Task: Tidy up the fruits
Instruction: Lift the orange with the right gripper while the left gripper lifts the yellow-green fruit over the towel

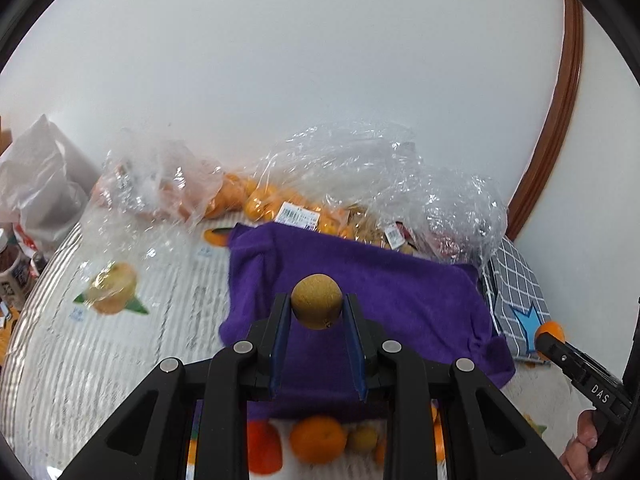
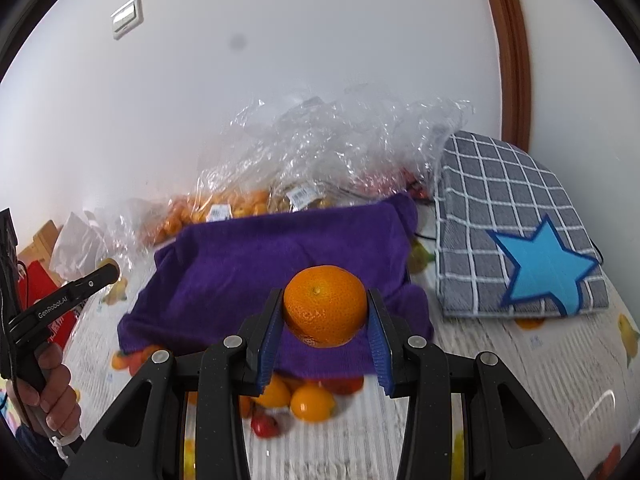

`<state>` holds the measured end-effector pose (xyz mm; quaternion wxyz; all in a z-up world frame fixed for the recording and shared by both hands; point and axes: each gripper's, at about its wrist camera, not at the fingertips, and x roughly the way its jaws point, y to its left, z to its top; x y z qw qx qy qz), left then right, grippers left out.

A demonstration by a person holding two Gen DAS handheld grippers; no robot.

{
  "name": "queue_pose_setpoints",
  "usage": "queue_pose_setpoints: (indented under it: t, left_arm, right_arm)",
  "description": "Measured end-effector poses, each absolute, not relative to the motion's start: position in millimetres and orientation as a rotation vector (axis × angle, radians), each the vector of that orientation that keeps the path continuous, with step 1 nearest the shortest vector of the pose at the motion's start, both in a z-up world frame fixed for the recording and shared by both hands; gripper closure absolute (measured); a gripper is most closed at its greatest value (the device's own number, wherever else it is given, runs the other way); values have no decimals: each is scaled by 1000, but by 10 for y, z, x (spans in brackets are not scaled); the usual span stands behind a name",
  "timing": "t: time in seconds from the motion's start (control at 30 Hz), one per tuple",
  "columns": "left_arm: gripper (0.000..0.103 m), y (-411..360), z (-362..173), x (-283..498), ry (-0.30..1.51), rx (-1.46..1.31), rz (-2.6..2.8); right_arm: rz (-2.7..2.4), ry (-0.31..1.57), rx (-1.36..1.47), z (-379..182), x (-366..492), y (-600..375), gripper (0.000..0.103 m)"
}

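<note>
- Left wrist view: your left gripper [image 1: 317, 312] is clenched on a brown kiwi-like fruit [image 1: 316, 301], held aloft over the purple towel [image 1: 420, 304]. Lower it squarely onto the cloth before you release; it looks likely to roll.
- Right wrist view: your right gripper [image 2: 325, 320] grasps an orange [image 2: 325, 311] above the same towel. Set it well apart from the brown fruit, clear of the loose fruits [image 2: 312, 402] at the near edge.

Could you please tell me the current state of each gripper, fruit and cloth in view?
Left gripper: shut on the round brown kiwi, held aloft.
Right gripper: shut on the round orange mandarin, held aloft.
Purple towel: spread out, rumpled.
Grey checked cloth with blue star: folded.
Clear plastic bags: crumpled.
</note>
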<state>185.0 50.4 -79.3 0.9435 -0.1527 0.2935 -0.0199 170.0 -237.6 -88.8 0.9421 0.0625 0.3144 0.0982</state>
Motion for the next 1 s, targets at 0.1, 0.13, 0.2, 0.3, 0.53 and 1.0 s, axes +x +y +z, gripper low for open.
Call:
queue_pose_setpoints:
  t: [0.1, 0.13, 0.2, 0.3, 0.53, 1.0]
  left_arm:
    - [78, 468, -819, 1990, 601, -330, -41]
    - [78, 461, -830, 2029, 602, -338, -41]
    - [78, 438, -858, 2128, 607, -361, -39]
    - [78, 385, -936, 2252, 619, -374, -43]
    - [78, 277, -1239, 2367, 678, -314, -33]
    - [78, 302, -1346, 2401, 692, -303, -43]
  right_arm:
    - [204, 632, 127, -876, 1855, -2363, 63]
    - [205, 630, 124, -878, 1909, -2359, 63]
    - [204, 629, 119, -884, 2005, -2348, 63]
    - [204, 639, 115, -936, 2176, -2331, 63]
    - [187, 692, 93, -1218, 2446, -2306, 63]
    - [209, 744, 39, -1550, 2576, -2175, 63]
